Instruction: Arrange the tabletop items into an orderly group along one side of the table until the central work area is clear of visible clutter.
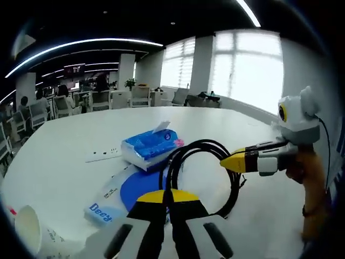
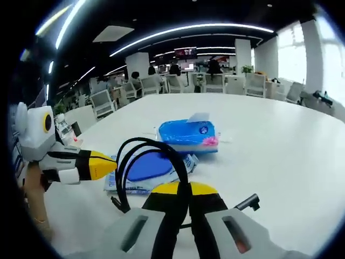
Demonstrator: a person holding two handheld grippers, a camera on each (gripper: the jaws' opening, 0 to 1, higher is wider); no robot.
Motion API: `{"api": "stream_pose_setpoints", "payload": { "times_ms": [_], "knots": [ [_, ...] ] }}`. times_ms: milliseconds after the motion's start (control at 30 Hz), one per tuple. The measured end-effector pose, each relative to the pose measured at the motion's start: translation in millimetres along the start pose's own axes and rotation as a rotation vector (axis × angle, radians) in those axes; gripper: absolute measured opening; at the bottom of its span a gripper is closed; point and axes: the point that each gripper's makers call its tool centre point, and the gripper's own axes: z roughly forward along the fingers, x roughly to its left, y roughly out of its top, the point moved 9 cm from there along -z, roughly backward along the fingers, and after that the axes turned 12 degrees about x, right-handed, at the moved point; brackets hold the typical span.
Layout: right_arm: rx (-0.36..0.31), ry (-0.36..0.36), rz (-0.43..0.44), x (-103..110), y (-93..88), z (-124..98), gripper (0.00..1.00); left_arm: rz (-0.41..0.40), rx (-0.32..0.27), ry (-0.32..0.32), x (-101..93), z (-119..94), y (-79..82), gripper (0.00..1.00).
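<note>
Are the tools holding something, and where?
Both tools, left and right, pinch the black cable on its coiled loop, on opposite sides.

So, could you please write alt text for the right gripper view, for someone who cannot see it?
The right tool, jaws closed on a coiled black cable, holds it above a white table, while the left tool reaches in from the left. Behind the cable lie a white and blue packet and a blue tissue pack, with an open-plan office beyond.
</note>
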Motion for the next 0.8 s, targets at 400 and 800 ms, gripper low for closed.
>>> {"api": "stream_pose_setpoints", "payload": {
  "times_ms": [400, 800],
  "knots": [
    [0.019, -0.004, -0.001, 7, -9.9, -19, 0.02, 0.004, 0.011, -0.078, -13.8, -15, -8.3, 0.0],
    [0.031, 0.019, -0.023, 31, -25.5, -44, 0.02, 0.008, 0.023, -0.08, -19.9, -51, -15.5, 0.0]
  ]
}}
